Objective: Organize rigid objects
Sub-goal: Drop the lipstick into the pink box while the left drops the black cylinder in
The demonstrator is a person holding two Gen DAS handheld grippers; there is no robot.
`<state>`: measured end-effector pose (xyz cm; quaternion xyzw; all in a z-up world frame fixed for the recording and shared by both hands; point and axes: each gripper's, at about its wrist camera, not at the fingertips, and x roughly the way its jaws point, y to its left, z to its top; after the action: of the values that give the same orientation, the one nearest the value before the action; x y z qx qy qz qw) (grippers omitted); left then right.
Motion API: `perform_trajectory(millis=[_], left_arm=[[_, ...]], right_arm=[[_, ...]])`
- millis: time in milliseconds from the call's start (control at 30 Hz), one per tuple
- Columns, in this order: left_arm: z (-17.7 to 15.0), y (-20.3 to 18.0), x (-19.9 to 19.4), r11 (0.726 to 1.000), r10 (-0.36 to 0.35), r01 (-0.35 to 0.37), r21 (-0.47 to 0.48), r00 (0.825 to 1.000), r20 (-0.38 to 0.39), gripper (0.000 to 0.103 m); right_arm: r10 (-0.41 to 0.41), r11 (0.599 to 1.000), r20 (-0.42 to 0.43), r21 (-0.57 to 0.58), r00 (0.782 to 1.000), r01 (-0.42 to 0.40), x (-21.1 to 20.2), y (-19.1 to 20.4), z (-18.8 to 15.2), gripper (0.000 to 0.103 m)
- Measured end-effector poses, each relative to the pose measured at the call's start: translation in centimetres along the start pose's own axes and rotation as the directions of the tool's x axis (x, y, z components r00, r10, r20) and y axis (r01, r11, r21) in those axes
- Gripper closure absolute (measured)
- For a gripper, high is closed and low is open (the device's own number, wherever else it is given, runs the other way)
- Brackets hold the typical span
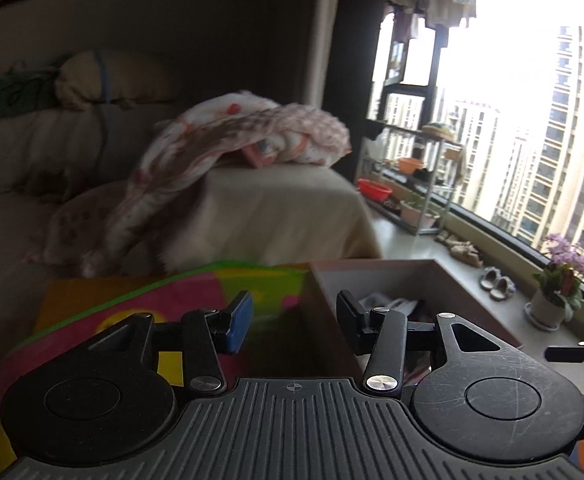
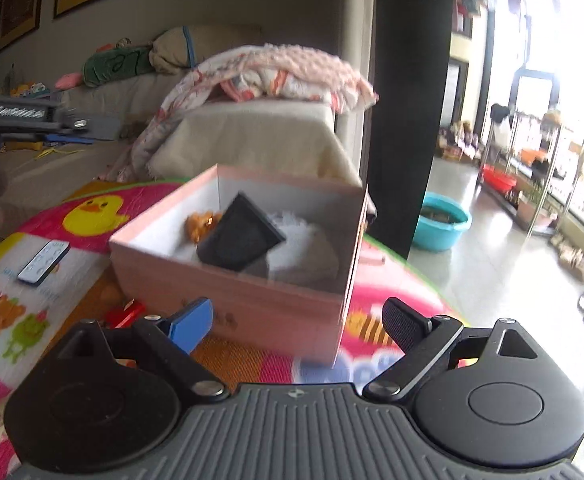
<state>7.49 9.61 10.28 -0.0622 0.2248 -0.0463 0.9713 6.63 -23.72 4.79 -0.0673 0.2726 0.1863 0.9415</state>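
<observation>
A pink cardboard box (image 2: 228,292) stands on the colourful play mat (image 2: 104,208). Inside lie a black rectangular object (image 2: 240,236), an orange toy (image 2: 200,224) and white fluffy stuffing. My right gripper (image 2: 298,322) is open and empty, just in front of the box's near wall. A white remote (image 2: 44,263) lies on the mat to the left, and a red object (image 2: 126,314) sits by the blue left finger. My left gripper (image 1: 294,322) is open and empty, above the box's left wall (image 1: 324,300); the box's contents are dim and partly hidden.
A sofa with a beige cover (image 2: 252,136) and a floral blanket (image 2: 268,72) stands behind the mat. A teal basin (image 2: 442,222), a red basin (image 2: 498,180) and a metal rack stand on the floor to the right. A potted plant (image 1: 560,280) sits on the window ledge.
</observation>
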Motion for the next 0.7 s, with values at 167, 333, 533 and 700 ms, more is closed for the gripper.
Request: perform_trajectory(millis=[167, 333, 533, 700], left_arm=[[-3.1, 6.8, -2.5, 0.98, 0.149, -0.16, -0.115, 0.983, -0.105, 0.052], [-5.6, 8.9, -3.7, 0.97, 0.16, -0.189, -0.152, 0.97, -0.183, 0.052], [-6.3, 7.0, -0.9, 0.975, 0.112, -0.15, -0.165, 0.969, -0.22, 0.052], [-6.8, 5.6, 2.1, 0.971, 0.147, -0.187, -0.146, 0.958, -0.245, 0.052]], right_arm=[[0.021, 1.0, -0.035, 0.018, 0.999, -0.02, -0.8, 0.1, -2.9, 0.011], [0.045, 0.999, -0.048, -0.014, 0.998, -0.046, -0.4, 1.6, -3.7, 0.011], [0.062, 0.998, -0.105, -0.01, 0.993, -0.064, 1.1, 3.0, -4.5, 0.011], [0.061, 0.998, -0.097, -0.011, 0.993, -0.062, 0.8, 2.9, -4.6, 0.011]])
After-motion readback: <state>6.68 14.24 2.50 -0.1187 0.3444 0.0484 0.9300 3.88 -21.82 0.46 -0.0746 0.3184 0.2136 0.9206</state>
